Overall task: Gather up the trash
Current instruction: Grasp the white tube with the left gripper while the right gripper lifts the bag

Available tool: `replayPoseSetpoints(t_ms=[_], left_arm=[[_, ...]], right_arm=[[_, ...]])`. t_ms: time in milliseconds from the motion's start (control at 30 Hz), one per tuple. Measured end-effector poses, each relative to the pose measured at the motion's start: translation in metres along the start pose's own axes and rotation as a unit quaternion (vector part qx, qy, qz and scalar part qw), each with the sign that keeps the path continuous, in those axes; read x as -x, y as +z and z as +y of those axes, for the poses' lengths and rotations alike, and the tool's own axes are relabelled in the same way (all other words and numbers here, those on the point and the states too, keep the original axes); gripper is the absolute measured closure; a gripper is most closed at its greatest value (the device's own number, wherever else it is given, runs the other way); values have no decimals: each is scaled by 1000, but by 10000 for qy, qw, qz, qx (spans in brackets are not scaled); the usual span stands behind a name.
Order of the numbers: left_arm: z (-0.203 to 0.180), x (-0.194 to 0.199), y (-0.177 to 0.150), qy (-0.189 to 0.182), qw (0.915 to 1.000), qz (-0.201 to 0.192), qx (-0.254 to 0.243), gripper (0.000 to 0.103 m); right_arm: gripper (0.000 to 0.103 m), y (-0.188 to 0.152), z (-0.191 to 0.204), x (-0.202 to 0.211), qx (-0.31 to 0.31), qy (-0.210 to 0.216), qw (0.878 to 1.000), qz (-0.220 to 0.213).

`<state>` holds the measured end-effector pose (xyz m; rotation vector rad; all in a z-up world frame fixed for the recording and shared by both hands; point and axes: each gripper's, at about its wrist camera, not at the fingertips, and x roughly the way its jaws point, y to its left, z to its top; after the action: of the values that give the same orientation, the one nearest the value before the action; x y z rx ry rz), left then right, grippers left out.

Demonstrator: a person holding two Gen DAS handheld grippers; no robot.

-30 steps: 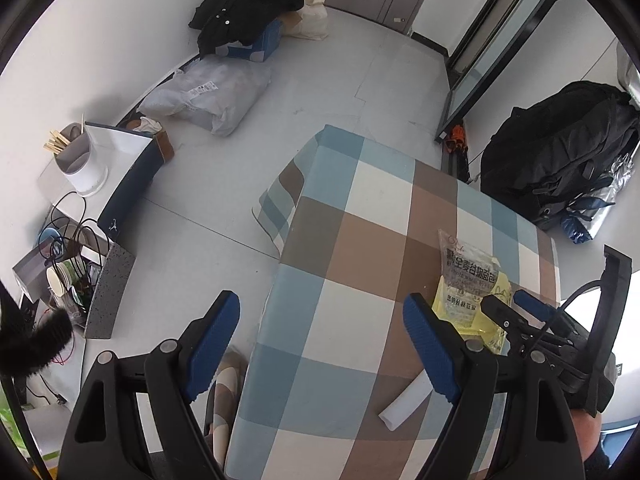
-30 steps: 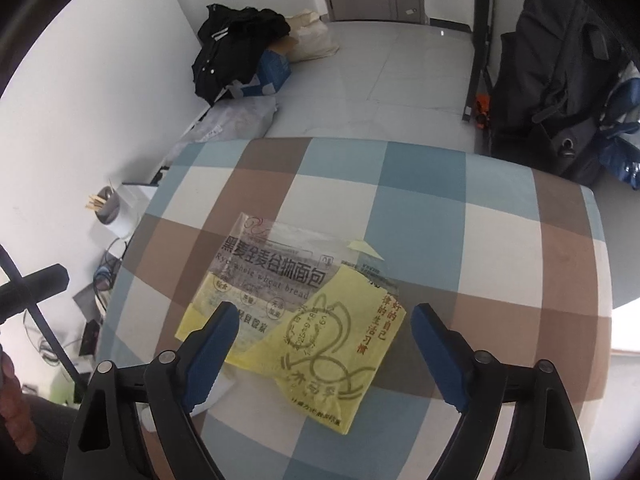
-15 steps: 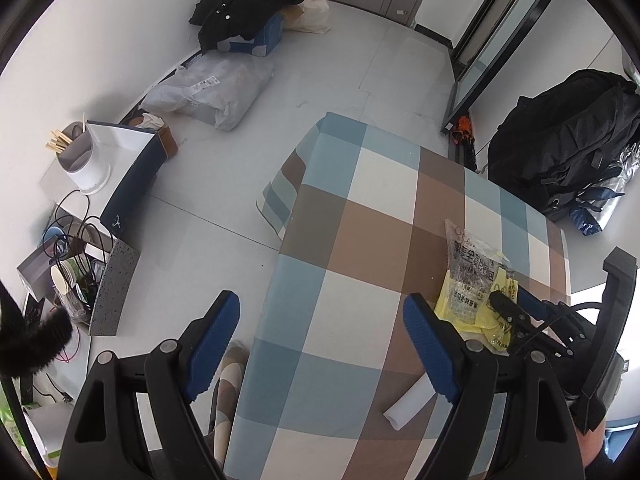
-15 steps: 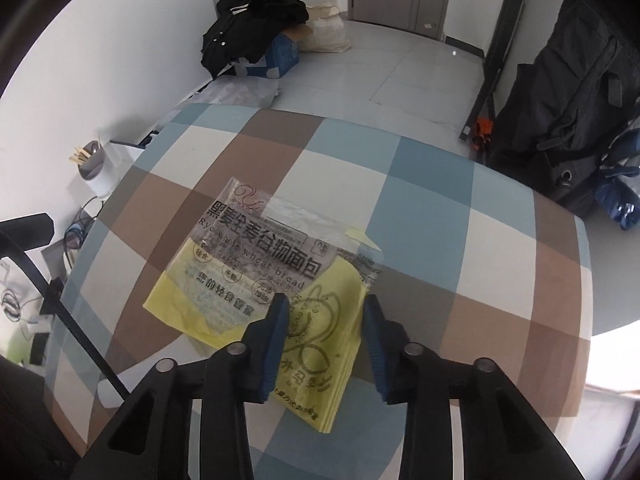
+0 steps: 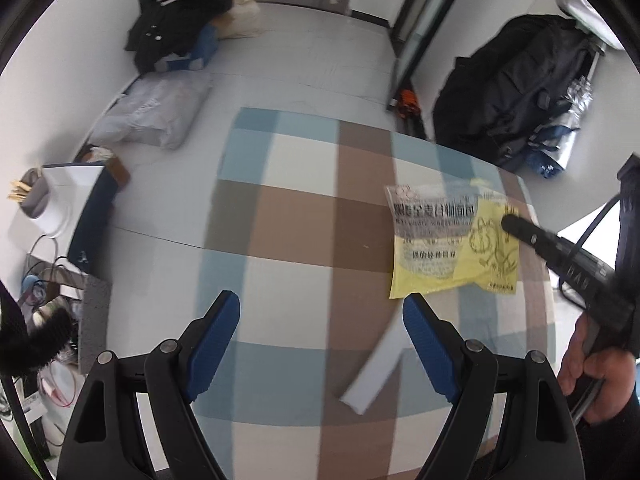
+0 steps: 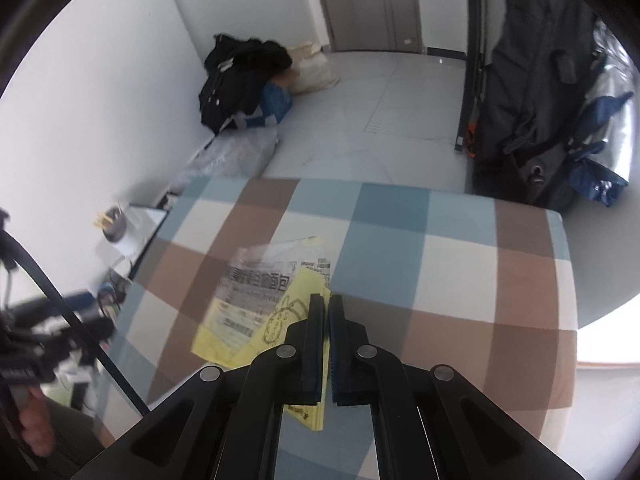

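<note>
A yellow and clear plastic bread wrapper [image 5: 448, 240] lies on the checked tablecloth [image 5: 304, 216], also in the right wrist view [image 6: 256, 304]. My right gripper [image 6: 325, 300] is shut on the wrapper's yellow edge, and lifts it a little. It shows in the left wrist view [image 5: 510, 222] at the wrapper's right side. My left gripper [image 5: 320, 312] is open and empty above the table's near part. A white paper strip [image 5: 372, 376] lies on the cloth near its right finger.
Floor left of the table holds a white holder with sticks [image 5: 36, 200], a dark blue box [image 5: 94, 216] and a clear plastic bag [image 5: 152, 116]. Black clothing [image 5: 176, 12] is piled at the far wall. A black backpack [image 5: 516, 80] stands at right.
My right gripper has closed from wide open onto the wrapper's yellow edge. The left gripper has swung right, over the table, so the wrapper now sits more centrally in its view.
</note>
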<state>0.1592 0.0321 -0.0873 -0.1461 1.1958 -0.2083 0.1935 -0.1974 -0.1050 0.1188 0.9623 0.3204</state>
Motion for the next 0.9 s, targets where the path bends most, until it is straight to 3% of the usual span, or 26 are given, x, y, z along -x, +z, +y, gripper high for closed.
replayPoseSetpoints(t_ms=[167,333,467,567,733,800,900], left_arm=[[-24,-19,-8,-71,9982,288,-513,22],[-37,-33,-17,-150,9947,605,-814,23],[-43,-40,-24,-97,9921,773,-983,37],[-47,-44,-28,222,9895,804,-1180,56],[-57,-43,-34,538,9848,607,-1536,70],[-57,-43,-36,487,9851,599,-1538,85],[-59,-42,-37,523,9835,614,-1617,90]], right_arm=[[101,6,-17,30,-319,333,9978,-474],[101,7,-27,47,-448,340,9959,-714],[101,7,-34,61,-490,341,9949,-808],[101,4,-38,69,-496,411,9945,-824],[101,-3,-47,83,-583,390,9933,-918],[101,-6,-51,90,-617,389,9924,-994],[101,-11,-56,99,-680,387,9914,-1048]])
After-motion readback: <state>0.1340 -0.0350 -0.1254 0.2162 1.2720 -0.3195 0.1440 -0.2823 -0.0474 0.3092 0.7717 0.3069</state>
